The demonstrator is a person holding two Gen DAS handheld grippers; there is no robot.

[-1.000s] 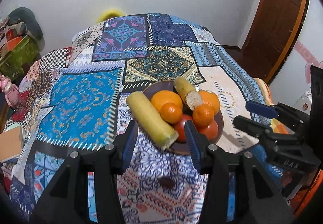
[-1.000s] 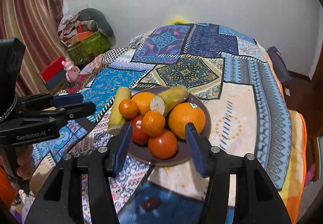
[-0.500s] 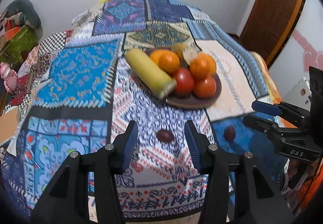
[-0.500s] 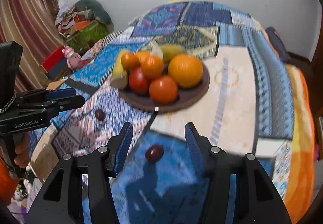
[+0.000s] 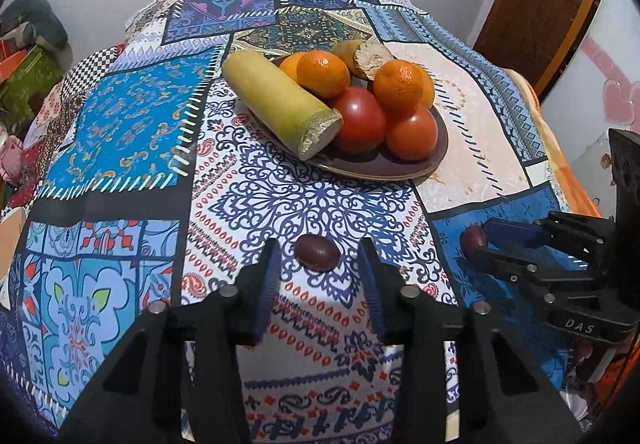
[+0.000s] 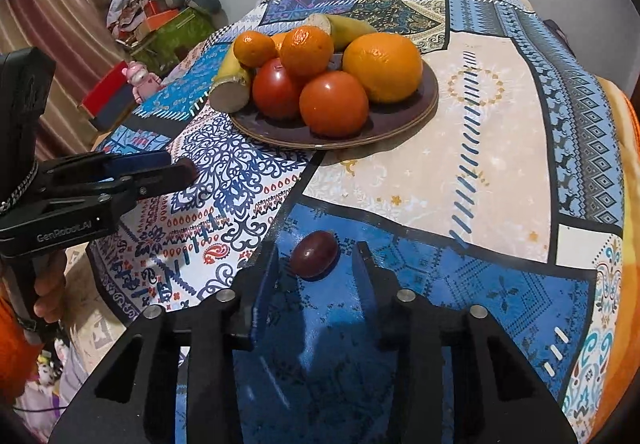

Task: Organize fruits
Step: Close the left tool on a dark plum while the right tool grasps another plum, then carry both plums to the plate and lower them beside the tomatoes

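Note:
A small dark red fruit (image 5: pixel 317 253) lies on the patterned cloth between the fingertips of my left gripper (image 5: pixel 319 246). The jaws are closing, with a gap still showing on each side of it. A second dark red fruit (image 6: pixel 314 254) lies on a blue patch between the fingertips of my right gripper (image 6: pixel 318 249), whose jaws are also closing and do not touch it. Farther back, a brown plate (image 5: pixel 400 172) holds oranges (image 5: pixel 323 73), tomatoes (image 5: pixel 360 119) and cut yellow fruit pieces (image 5: pixel 280 100). In the left wrist view the right gripper (image 5: pixel 486 240) reaches the second fruit (image 5: pixel 473 239).
A patchwork cloth (image 6: pixel 480 164) covers the rounded table, whose edge drops off close below both grippers. A hand (image 6: pixel 50 292) holds the left gripper (image 6: pixel 176 168) at the left. Boxes and bags (image 6: pixel 168 24) are piled by the wall, and a wooden door (image 5: pixel 552 4) stands at the right.
Both grippers have dropped lower and tilted down toward the near table edge. Each small dark fruit now sits between a pair of fingertips, and both pairs of jaws have narrowed.

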